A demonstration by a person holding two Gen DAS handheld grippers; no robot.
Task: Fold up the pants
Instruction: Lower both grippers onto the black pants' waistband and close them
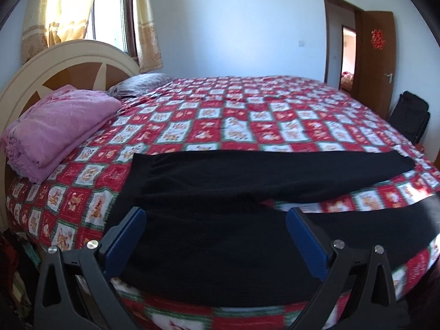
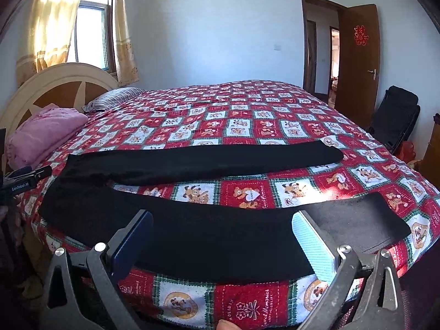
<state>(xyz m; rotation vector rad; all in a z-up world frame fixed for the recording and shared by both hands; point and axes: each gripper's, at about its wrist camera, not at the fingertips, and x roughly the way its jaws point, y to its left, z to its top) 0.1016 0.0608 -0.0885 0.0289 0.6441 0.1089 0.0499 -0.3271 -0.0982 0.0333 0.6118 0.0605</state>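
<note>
Black pants (image 2: 192, 228) lie flat on the bed, legs spread in a V that opens to the right, waist at the left. The far leg (image 2: 220, 159) and near leg (image 2: 357, 220) both rest on the quilt. In the left wrist view the pants (image 1: 209, 236) fill the near bed edge. My left gripper (image 1: 216, 220) is open above the waist part, holding nothing. My right gripper (image 2: 222, 222) is open above the near leg, holding nothing. The left gripper's body also shows in the right wrist view (image 2: 24, 181) at the far left edge.
The bed has a red and white checked quilt (image 2: 247, 126). A folded pink blanket (image 1: 55, 126) and a striped pillow (image 2: 115, 96) lie by the headboard (image 1: 55, 63). A black chair (image 2: 393, 115) stands by the open door (image 2: 357, 63) on the right.
</note>
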